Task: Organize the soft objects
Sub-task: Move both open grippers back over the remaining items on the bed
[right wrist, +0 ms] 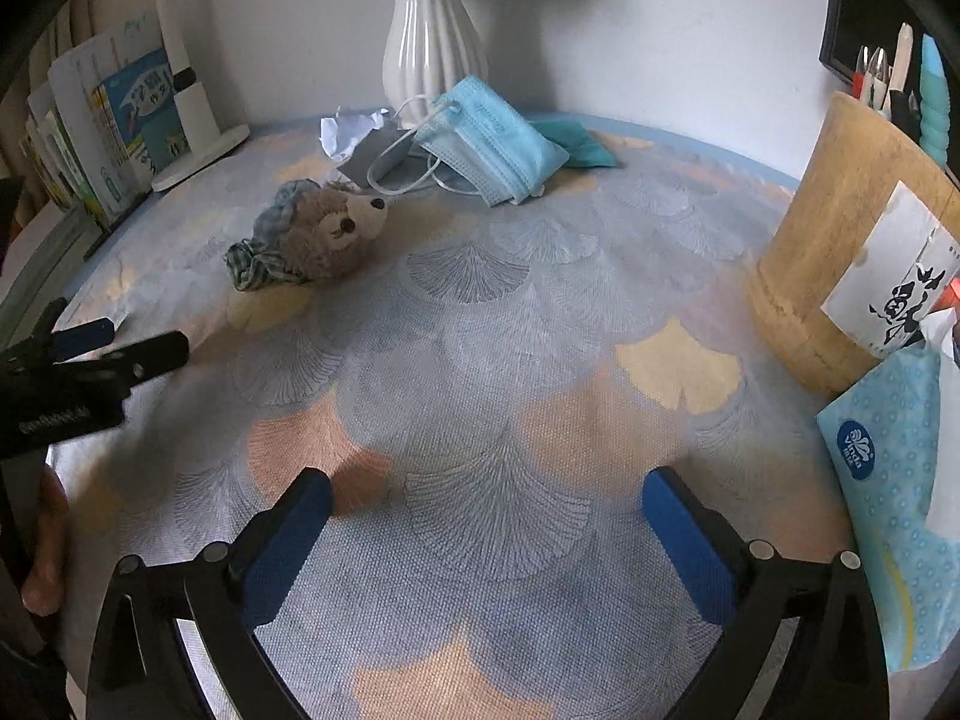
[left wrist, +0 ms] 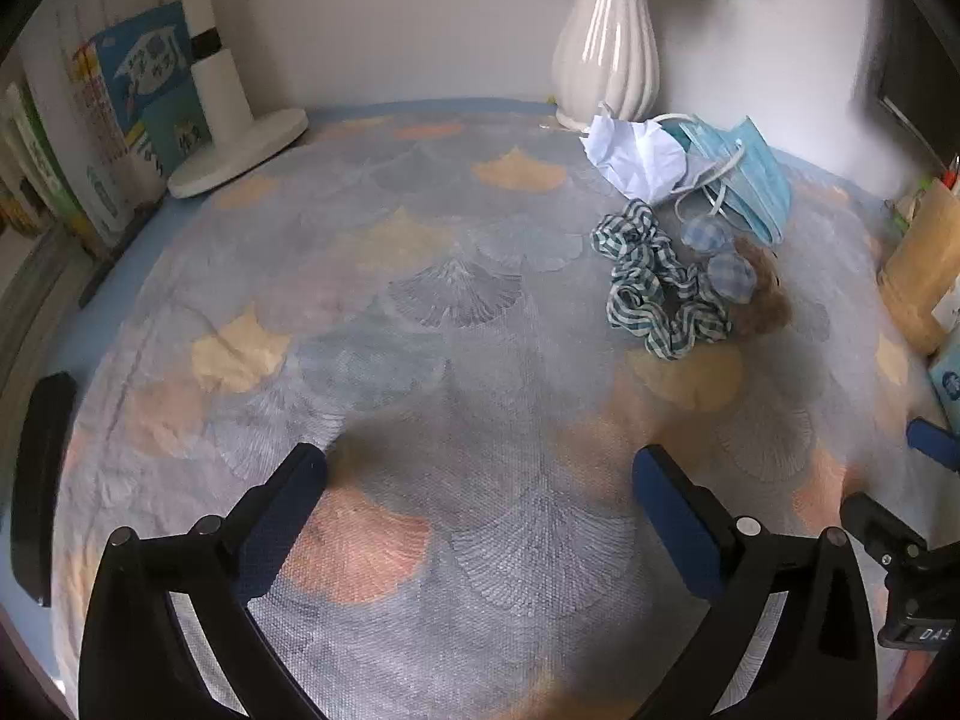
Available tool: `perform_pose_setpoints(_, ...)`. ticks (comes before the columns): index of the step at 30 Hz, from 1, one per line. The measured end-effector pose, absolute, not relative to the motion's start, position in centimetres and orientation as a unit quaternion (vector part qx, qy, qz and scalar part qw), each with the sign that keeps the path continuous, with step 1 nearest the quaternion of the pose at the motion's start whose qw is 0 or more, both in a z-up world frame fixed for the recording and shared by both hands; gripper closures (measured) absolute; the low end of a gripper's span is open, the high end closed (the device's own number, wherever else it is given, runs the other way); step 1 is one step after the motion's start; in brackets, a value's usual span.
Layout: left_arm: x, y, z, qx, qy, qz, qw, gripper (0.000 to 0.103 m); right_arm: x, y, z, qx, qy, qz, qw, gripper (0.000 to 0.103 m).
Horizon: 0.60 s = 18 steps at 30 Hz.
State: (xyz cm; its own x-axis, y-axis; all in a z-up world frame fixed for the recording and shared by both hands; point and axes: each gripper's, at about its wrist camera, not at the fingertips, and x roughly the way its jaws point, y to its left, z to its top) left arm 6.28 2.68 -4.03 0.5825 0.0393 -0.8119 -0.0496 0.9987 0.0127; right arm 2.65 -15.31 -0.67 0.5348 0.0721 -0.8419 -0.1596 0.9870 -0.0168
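A green-checked scrunchie [left wrist: 657, 285] lies on the patterned cloth, touching a small brown plush bear [left wrist: 759, 294] with blue-checked ears. Behind them lie blue face masks [left wrist: 750, 174] and crumpled white paper [left wrist: 636, 156]. In the right wrist view the bear [right wrist: 333, 231] lies on the scrunchie [right wrist: 255, 264], with the masks [right wrist: 492, 141] and a teal cloth [right wrist: 576, 144] behind. My left gripper [left wrist: 480, 468] is open and empty, well short of the scrunchie. My right gripper [right wrist: 486, 501] is open and empty over bare cloth.
A white vase [left wrist: 606, 42] stands at the back by the wall. A white lamp base [left wrist: 240, 150] and books [left wrist: 90, 138] stand at the left. A bamboo holder [right wrist: 852, 240] with pens and a blue tissue pack [right wrist: 894, 510] stand at the right.
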Motion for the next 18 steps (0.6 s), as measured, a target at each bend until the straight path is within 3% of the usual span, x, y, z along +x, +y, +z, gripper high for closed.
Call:
perform_pose_setpoints(12, 6.3, 2.9, -3.9, -0.013, 0.461, 0.019, 0.887, 0.001, 2.6, -15.1, -0.5, -0.049, 0.479, 0.066, 0.874, 0.0)
perform_pose_setpoints(18, 7.2, 1.8, -0.8, -0.066, 0.449, -0.063, 0.889, 0.001, 3.4, -15.1, -0.3, -0.065, 0.517, 0.088, 0.849, 0.0)
